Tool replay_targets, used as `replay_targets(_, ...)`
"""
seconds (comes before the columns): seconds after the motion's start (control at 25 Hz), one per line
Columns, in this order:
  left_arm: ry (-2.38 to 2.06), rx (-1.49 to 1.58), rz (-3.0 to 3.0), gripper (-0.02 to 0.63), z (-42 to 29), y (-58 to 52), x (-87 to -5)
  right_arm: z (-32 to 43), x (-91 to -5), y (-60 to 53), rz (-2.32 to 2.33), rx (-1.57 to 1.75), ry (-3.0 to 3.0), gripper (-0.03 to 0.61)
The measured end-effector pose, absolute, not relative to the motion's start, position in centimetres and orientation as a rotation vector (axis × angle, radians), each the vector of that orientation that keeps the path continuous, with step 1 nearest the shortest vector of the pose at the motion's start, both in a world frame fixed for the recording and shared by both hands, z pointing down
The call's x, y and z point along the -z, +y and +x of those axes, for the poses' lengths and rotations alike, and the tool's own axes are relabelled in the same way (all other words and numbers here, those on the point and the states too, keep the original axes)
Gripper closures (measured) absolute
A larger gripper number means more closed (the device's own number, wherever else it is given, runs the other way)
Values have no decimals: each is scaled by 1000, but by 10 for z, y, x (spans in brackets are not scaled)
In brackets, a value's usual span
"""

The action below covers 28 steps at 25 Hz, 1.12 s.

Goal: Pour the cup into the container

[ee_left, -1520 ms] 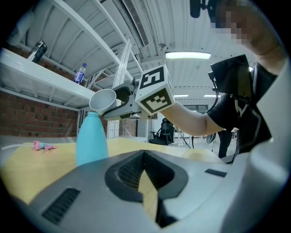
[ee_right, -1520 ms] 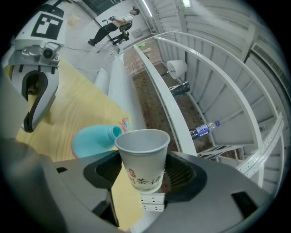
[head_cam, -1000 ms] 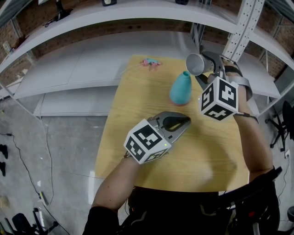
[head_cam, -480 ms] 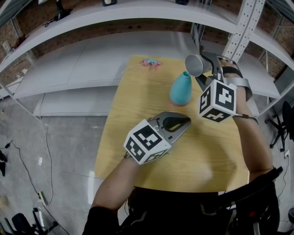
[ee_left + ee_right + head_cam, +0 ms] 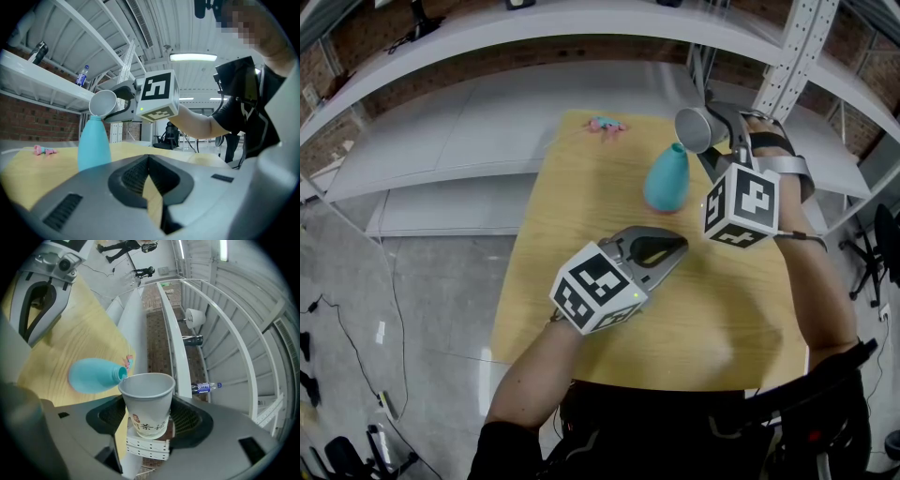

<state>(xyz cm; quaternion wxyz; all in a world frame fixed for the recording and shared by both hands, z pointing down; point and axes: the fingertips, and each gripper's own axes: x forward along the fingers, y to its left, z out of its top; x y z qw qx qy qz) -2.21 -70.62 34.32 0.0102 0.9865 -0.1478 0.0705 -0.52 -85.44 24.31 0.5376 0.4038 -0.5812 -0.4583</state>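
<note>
A teal bottle-shaped container (image 5: 667, 178) (image 5: 93, 143) (image 5: 91, 376) stands upright on the far part of the wooden table (image 5: 581, 206). My right gripper (image 5: 712, 131) (image 5: 147, 413) is shut on a white paper cup (image 5: 694, 128) (image 5: 103, 102) (image 5: 146, 404). The cup is tipped on its side, its rim right at the container's narrow mouth. I cannot see anything coming out of the cup. My left gripper (image 5: 680, 247) (image 5: 149, 159) rests low over the table's middle, shut with nothing in it, nearer than the container.
A small pink and blue object (image 5: 607, 125) (image 5: 42, 150) lies at the table's far edge. White shelving runs behind the table, with a perforated rack post (image 5: 792, 56) at the far right. A plastic bottle (image 5: 202, 388) lies on a shelf.
My right gripper has turned a little and carried the cup slightly left toward the container's mouth. The left gripper and the container have stayed where they were.
</note>
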Motion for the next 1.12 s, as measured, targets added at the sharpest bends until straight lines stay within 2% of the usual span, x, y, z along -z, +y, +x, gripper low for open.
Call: replay_targets(1.12, -466, -221, 3078, 615, -22, -706, -343, -12, -238, -852, 906, 1267, -1222, 273)
